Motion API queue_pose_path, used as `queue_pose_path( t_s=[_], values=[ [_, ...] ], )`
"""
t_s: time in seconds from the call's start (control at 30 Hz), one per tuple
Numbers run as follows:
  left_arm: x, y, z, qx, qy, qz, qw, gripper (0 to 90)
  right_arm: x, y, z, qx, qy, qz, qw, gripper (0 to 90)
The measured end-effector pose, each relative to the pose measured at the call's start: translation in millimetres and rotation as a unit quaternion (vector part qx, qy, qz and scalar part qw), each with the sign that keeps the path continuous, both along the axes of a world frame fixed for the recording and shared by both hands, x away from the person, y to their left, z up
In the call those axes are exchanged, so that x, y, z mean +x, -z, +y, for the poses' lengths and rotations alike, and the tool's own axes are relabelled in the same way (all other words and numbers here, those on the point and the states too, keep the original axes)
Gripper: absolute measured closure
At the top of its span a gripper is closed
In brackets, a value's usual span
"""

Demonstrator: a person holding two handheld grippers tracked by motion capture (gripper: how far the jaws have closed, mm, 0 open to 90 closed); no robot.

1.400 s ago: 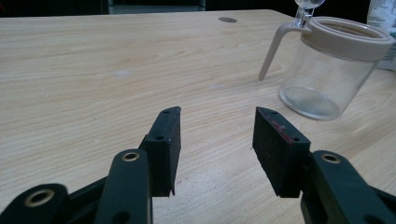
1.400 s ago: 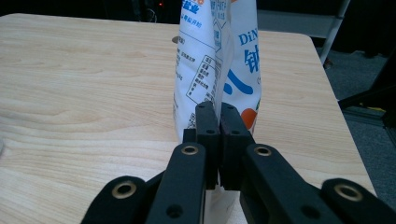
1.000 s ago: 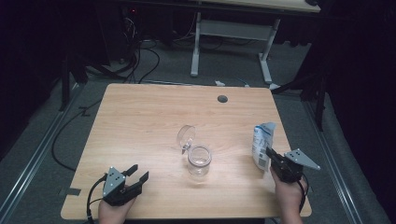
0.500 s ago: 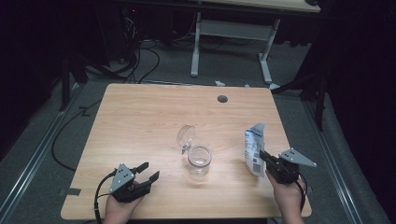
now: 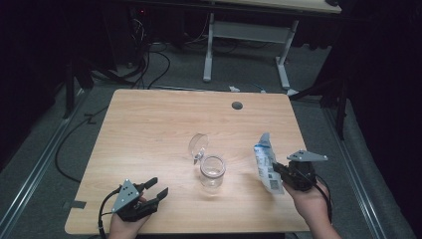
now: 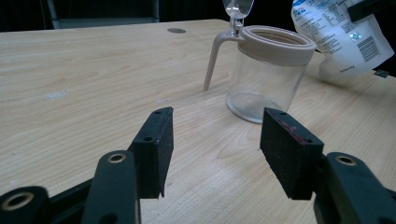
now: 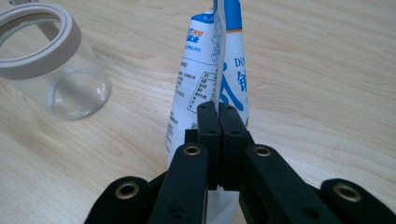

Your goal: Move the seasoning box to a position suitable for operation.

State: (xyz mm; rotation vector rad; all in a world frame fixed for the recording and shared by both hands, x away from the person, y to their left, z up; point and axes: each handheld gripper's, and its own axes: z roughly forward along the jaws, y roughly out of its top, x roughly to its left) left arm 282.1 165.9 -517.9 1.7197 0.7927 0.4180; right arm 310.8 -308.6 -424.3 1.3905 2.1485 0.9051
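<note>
A clear glass jar (image 5: 212, 173) with a beige rim stands open near the table's middle, its hinged lid (image 5: 197, 146) tipped up behind it. The same jar (image 6: 266, 70) is ahead and to the right of my left gripper (image 6: 215, 149), which rests low at the table's front left (image 5: 155, 191) with its jaws open and nothing between them. My right gripper (image 5: 278, 172) is shut on the edge of a white and blue pouch (image 5: 266, 162), held up off the table to the right of the jar. The pouch (image 7: 212, 70) rises straight from the closed jaws, with the jar (image 7: 51, 60) at upper left.
The wooden table (image 5: 149, 124) has a round grommet (image 5: 237, 105) near its far edge. Cables (image 5: 144, 64) and a desk frame (image 5: 244, 35) lie on the floor beyond it. The pouch (image 6: 341, 37) hangs behind the jar in the left gripper view.
My right gripper has lifted the pouch and carried it left toward the jar. The left gripper has shifted slightly to the right along the front edge.
</note>
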Motion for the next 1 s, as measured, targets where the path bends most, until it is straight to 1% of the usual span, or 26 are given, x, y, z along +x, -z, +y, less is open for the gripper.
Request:
queue_pose_path(
  t_s=[0.17, 0.23, 0.3, 0.5, 0.63, 0.7, 0.87, 1.0],
  values=[
    [-0.4, 0.2, -1.1, -0.002, 0.005, 0.002, 1.0, 44.9, 4.3, -6.7, 7.2, -0.024, -0.011, 0.031, 0.9992, 89.7],
    [-0.7, 0.1, -1.7, -0.002, 0.006, 0.001, 1.0, 44.9, 6.6, -8.2, 9.5, -0.03, -0.016, 0.042, 0.9986, 89.8],
    [-0.3, 0.2, -1.2, 0.001, 0.004, 0.0, 1.0, 44.9, 8.4, -9.0, 11.5, -0.03, -0.019, 0.051, 0.9981, 89.8],
    [1.0, 0.2, 1.7, -0.005, -0.001, 0.004, 1.0, 44.9, 14.2, -11.5, 17.7, -0.04, -0.033, 0.079, 0.9955, 89.7],
    [1.2, 0.5, 1.6, -0.005, -0.001, 0.004, 1.0, 44.9, 17.5, -15.9, 21.5, -0.058, -0.042, 0.102, 0.9922, 89.7],
    [1.2, 0.3, 1.7, -0.006, -0.001, 0.004, 1.0, 44.9, 18.6, -19.1, 23.7, -0.069, -0.047, 0.11, 0.9905, 89.7],
    [0.6, 0.4, 1.1, -0.005, 0.001, 0.004, 1.0, 44.9, 20.6, -26.4, 26.1, -0.08, -0.051, 0.122, 0.988, 89.7],
    [0.5, 0.8, 0.8, -0.003, 0.001, 0.005, 1.0, 44.9, 21.8, -30.1, 28.4, -0.092, -0.056, 0.137, 0.9847, 89.7]
  ],
)
